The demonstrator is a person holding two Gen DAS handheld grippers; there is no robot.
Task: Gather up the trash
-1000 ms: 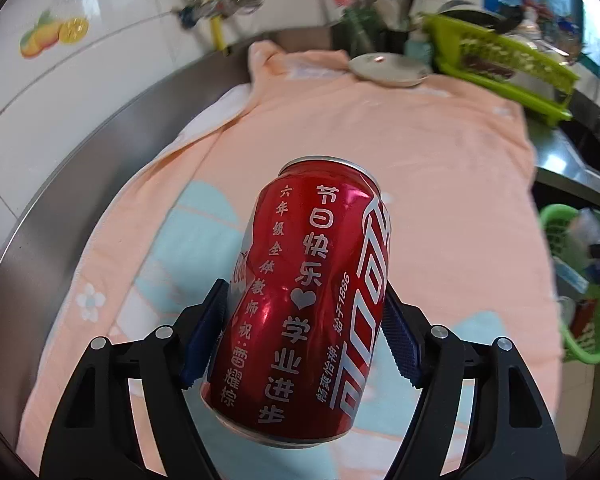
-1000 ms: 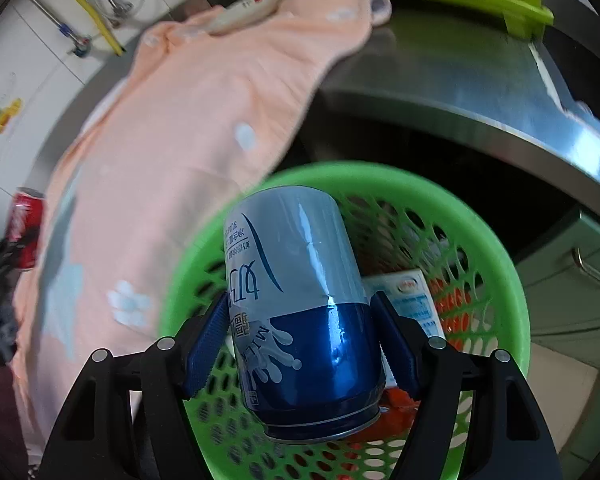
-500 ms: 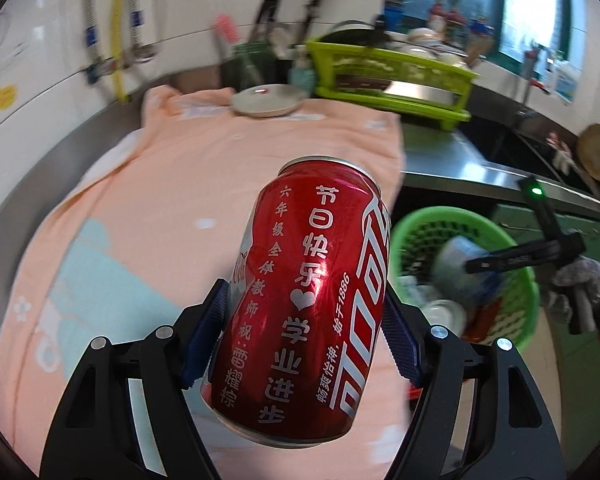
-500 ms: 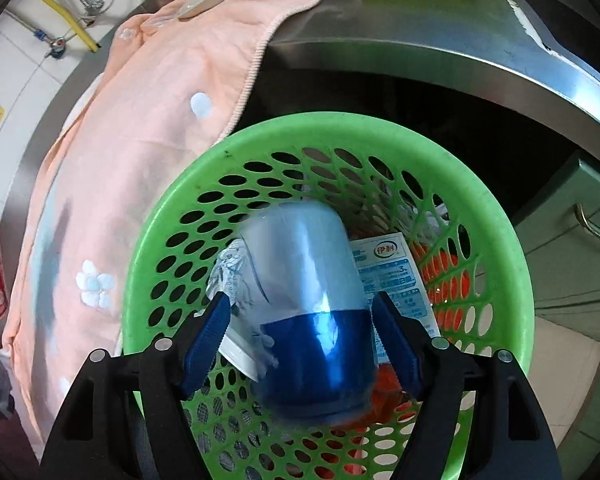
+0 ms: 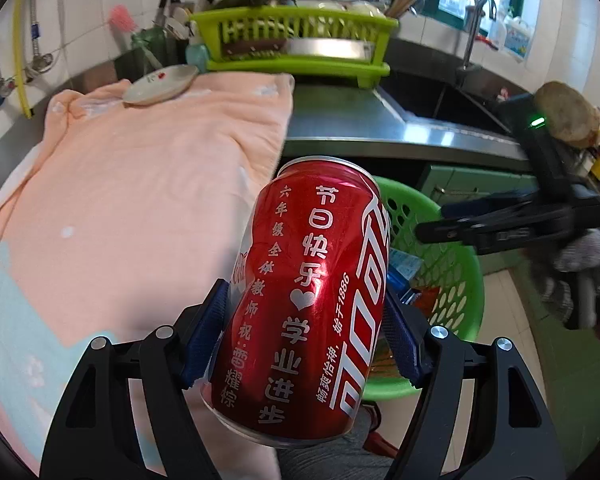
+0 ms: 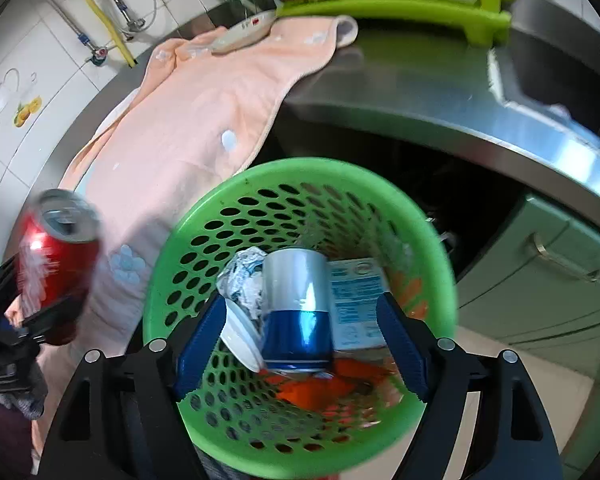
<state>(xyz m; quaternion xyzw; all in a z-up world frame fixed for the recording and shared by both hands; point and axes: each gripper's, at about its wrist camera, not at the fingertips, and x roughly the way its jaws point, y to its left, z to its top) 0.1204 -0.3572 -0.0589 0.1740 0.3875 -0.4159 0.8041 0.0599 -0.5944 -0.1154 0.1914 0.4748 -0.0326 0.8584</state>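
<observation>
My left gripper [image 5: 306,338] is shut on a red cola can [image 5: 308,300] and holds it in the air beside the green perforated basket [image 5: 456,256]. The red can also shows at the left of the right wrist view [image 6: 56,268]. My right gripper [image 6: 300,336] is open and empty above the green basket [image 6: 236,208]. A blue and silver can [image 6: 298,308] lies inside the basket, with a white cup [image 6: 242,334], crumpled foil [image 6: 244,280], a light blue carton [image 6: 356,304] and orange wrappers [image 6: 320,392]. The right gripper shows from the left wrist view [image 5: 448,222] over the basket.
A peach towel [image 5: 140,184] covers the steel counter [image 5: 360,128], with a white plate [image 5: 160,84] at its far end. A lime dish rack [image 5: 296,40] stands behind. A sink [image 5: 440,100] lies to the right. Green cabinet doors [image 6: 548,272] stand behind the basket.
The right gripper opened and the blue and silver can dropped into the basket. The left gripper carried the red can rightward toward the basket.
</observation>
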